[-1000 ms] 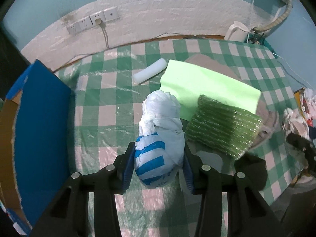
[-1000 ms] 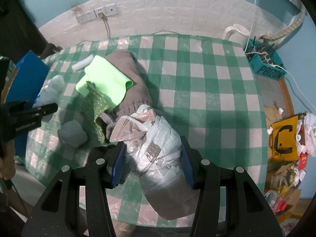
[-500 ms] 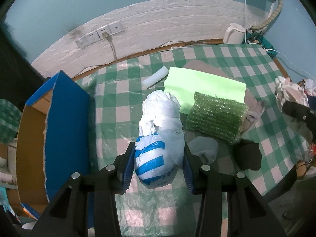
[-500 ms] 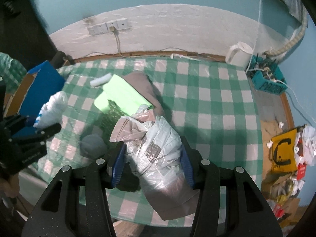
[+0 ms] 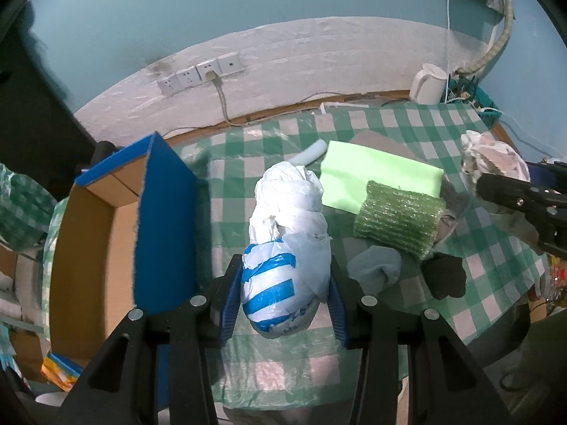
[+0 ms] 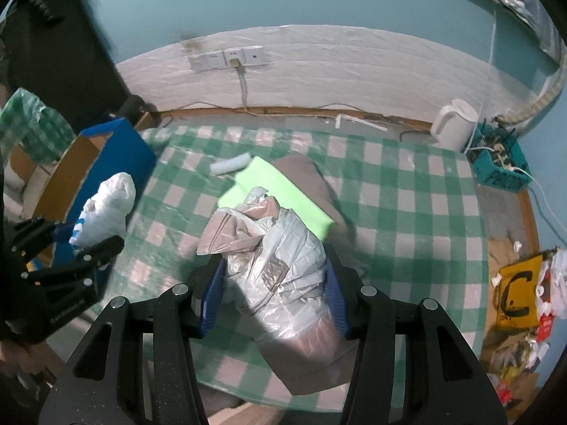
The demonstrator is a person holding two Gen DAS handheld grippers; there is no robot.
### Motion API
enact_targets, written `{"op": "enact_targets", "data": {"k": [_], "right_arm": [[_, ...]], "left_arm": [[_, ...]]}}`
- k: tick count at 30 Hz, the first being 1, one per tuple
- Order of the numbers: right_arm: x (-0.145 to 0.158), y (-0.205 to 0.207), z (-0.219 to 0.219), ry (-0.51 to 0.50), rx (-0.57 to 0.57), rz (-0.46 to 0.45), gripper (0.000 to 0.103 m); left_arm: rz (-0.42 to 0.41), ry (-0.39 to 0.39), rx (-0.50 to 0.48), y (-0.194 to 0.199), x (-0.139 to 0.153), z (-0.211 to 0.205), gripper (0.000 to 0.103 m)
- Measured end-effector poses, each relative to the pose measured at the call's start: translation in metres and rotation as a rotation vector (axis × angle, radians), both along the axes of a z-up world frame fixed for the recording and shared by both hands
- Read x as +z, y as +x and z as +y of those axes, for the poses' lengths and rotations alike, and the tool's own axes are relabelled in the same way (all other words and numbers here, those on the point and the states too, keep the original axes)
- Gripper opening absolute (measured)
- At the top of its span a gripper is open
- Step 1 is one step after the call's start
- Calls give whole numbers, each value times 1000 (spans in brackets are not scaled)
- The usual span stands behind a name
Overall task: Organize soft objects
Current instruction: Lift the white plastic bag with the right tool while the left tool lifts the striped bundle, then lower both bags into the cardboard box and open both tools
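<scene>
Left gripper (image 5: 285, 295) pinches a white bag (image 5: 287, 244) with blue stripes, held above the checked table (image 5: 407, 127). Left of it stands an open blue box (image 5: 163, 219). Right gripper (image 6: 273, 294) pinches a clear plastic bundle (image 6: 280, 258). Ahead of both lie a green sheet (image 5: 375, 177), green sponge (image 5: 398, 217) and foam roll (image 6: 230, 164).

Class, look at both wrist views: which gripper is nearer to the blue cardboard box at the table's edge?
Left. The left gripper, shut on a white bundle, hangs right beside the blue cardboard box. The right gripper holds a grey bundle over mid-table, farther away.
</scene>
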State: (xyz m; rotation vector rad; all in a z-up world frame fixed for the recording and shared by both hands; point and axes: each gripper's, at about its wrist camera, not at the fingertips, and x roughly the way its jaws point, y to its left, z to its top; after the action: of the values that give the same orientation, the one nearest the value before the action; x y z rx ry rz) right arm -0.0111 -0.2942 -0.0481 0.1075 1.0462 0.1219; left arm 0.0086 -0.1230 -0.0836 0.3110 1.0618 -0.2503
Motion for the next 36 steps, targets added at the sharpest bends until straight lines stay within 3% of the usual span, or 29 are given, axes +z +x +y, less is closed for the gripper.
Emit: {"op": "enact_targets", "data": {"k": [36], "right_arm": [[36, 54, 185, 46, 278, -12, 51]], "left_arm": [[-73, -29, 242, 10, 31, 147, 44]]}}
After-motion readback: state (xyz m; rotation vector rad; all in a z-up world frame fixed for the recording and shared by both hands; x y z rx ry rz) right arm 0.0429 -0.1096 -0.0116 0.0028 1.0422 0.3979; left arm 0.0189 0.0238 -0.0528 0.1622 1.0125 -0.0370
